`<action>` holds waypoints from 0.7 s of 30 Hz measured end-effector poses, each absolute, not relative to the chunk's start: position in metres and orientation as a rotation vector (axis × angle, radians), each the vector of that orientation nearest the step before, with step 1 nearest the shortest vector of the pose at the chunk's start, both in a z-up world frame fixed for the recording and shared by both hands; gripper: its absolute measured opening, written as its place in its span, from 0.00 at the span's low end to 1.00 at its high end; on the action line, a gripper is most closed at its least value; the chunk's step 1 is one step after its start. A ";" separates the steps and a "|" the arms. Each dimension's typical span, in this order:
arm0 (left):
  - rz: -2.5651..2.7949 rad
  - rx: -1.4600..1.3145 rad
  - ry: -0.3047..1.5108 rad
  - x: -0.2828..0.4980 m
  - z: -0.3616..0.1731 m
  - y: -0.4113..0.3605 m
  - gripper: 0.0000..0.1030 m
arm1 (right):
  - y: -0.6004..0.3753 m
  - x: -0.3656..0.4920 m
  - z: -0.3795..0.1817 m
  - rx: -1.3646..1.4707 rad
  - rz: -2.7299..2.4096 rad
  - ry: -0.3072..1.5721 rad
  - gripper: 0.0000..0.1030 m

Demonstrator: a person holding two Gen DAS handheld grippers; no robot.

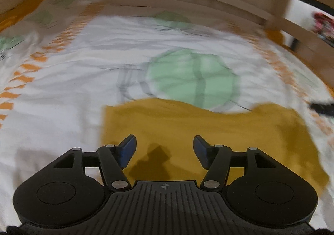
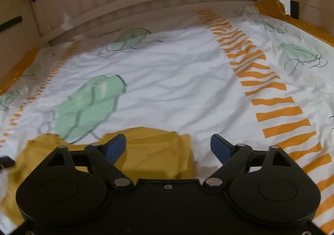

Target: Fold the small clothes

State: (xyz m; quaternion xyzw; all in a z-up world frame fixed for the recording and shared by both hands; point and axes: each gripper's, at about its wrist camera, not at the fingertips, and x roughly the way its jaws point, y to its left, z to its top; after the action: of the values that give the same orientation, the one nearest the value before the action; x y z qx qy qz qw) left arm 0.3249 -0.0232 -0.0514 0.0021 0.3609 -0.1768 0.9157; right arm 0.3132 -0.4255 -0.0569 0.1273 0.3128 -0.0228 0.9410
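Garment: mustard cloth [image 1: 198, 130] flat on my bedsheet [image 1: 62, 122], beneath both tools.
Left gripper [image 1: 165, 149]: spread, nothing pinched.
Right gripper [image 2: 168, 147]: spread wide, over the cloth's right edge.

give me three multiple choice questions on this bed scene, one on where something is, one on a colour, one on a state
1. Where does the mustard-yellow cloth garment lie?
A. on the white printed bed cover
B. over the wooden bed rail
C. on the floor

2. What colour are the stripe bands printed on the white printed bed cover?
A. blue
B. orange
C. red

3. How do the jaws of the left gripper and the right gripper stand?
A. both shut on the garment
B. only the left is open
C. both open, nothing between the pads

Answers:
1 A, the garment lies flat on the cover in front of both grippers.
2 B, orange bands run along the cover in both views.
3 C, each wrist view shows blue pads apart with a clear gap.
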 end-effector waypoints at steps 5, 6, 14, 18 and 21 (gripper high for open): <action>-0.479 0.082 0.797 0.284 -0.062 -0.069 0.58 | -0.412 0.290 -0.034 0.311 0.003 0.616 0.90; -0.477 0.098 0.814 0.280 -0.068 -0.076 0.58 | -0.409 0.285 -0.031 0.326 0.010 0.614 0.91; -0.422 0.215 0.852 0.247 -0.103 -0.103 0.60 | -0.394 0.240 -0.025 0.437 0.060 0.649 0.93; -0.414 0.216 0.857 0.234 -0.102 -0.103 0.60 | -0.393 0.223 -0.026 0.514 0.089 0.632 1.00; -0.406 0.219 0.857 0.231 -0.102 -0.105 0.60 | -0.393 0.217 -0.030 0.553 0.100 0.625 1.00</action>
State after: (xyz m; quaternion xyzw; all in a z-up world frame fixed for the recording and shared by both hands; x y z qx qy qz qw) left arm 0.2313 -0.1048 -0.1019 0.1054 0.4120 -0.1951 0.8838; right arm 0.2168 -0.3935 -0.0296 0.2683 0.3033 0.0483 0.9131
